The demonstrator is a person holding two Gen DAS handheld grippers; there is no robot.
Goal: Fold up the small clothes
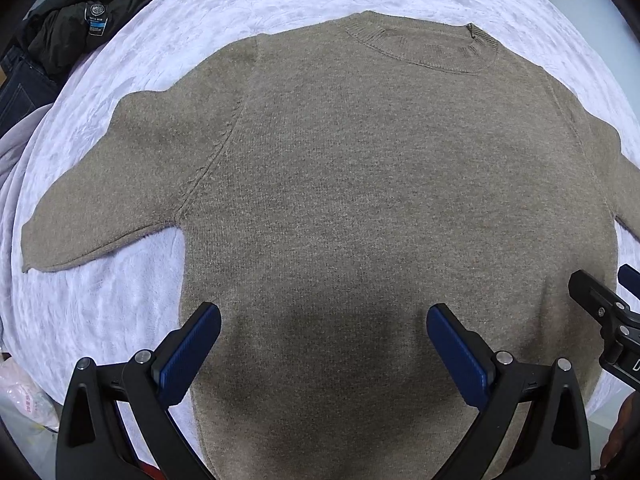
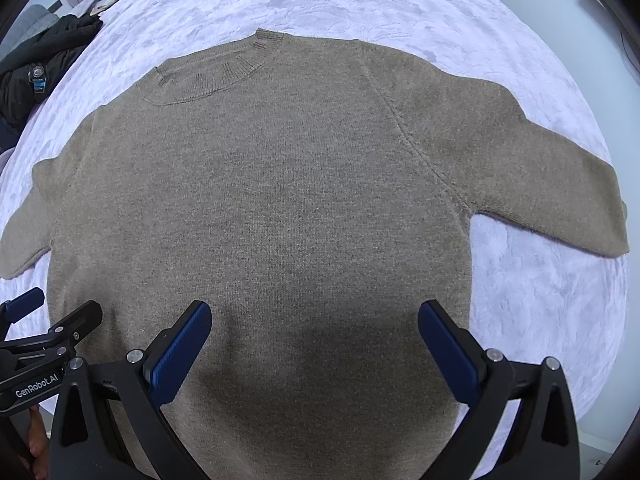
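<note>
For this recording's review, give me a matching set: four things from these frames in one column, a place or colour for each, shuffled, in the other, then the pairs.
Things:
1. sweater
2. blanket
3. black jacket
4. left tool

Descriptions:
A. pale lavender, plush, covering the bed
B. open, blue pads, over the sweater's lower part
C. bunched at the far left edge of the bed
D. taupe knit, spread flat, sleeves out to the sides

Pairs: 1-D, 2-A, 3-C, 4-B

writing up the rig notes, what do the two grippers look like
Both match: the left hand-held gripper and right hand-held gripper have black, angular plastic finger arms with silver bolts and ribbed dark-blue pads. The left one's body reads "GenRobot.AI" in white, seen from the right wrist.
</note>
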